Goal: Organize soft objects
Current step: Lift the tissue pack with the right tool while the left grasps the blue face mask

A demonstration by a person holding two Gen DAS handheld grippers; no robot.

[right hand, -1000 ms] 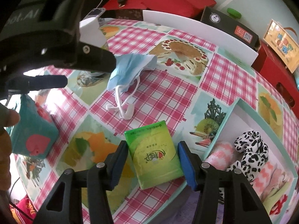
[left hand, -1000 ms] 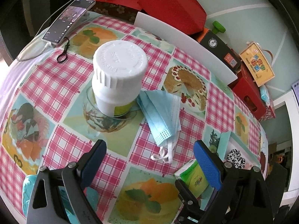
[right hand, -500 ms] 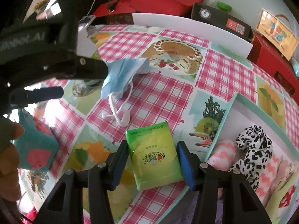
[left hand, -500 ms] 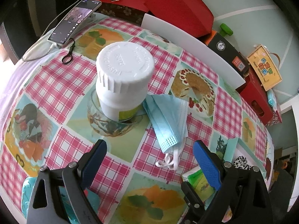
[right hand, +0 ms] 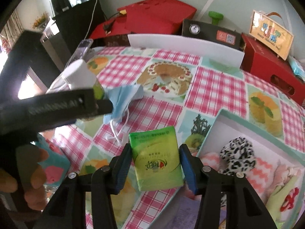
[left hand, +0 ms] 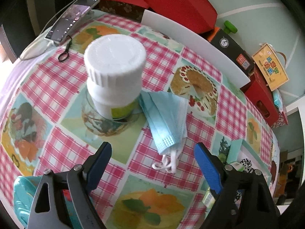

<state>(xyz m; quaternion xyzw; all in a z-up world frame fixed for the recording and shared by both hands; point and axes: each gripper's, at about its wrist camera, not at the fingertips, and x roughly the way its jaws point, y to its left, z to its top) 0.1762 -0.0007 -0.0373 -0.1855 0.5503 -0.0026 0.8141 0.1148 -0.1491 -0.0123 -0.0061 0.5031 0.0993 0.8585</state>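
Table (left hand: 202,103) under you wears a pink-check cloth with fruit and cake prints. At its far edge: red boxes (right hand: 158,13), a white board (right hand: 185,46) standing on edge, a black case (right hand: 211,32) behind it.

Teal-rimmed tray (right hand: 215,126) sits at the table's right, seen from your right wrist. It already holds a black-and-white spotted scrunchie (right hand: 237,153) and pink-white rolled cloths (right hand: 265,173).

White pill bottle (left hand: 114,76) stands upright mid-table. Folded blue face mask (left hand: 165,118) lies just beside it on its right, one end at the bottle's base, ear loops trailing toward you.

Phone (left hand: 73,19) lies at the far left edge, cable attached.

Your right gripper (right hand: 155,169) has the green tissue pack (right hand: 158,160) between its jaws and they're closing on it; both pads sit against the pack's sides, so it's gripped. Pack is tilted, near the tray's left rim; can't tell if it's clear of the cloth.

Your left gripper (left hand: 152,168) points steeply down just short of the mask. Its jaws are wide apart but closing, nothing between them except bare cloth and the mask's loops just ahead of the tips.
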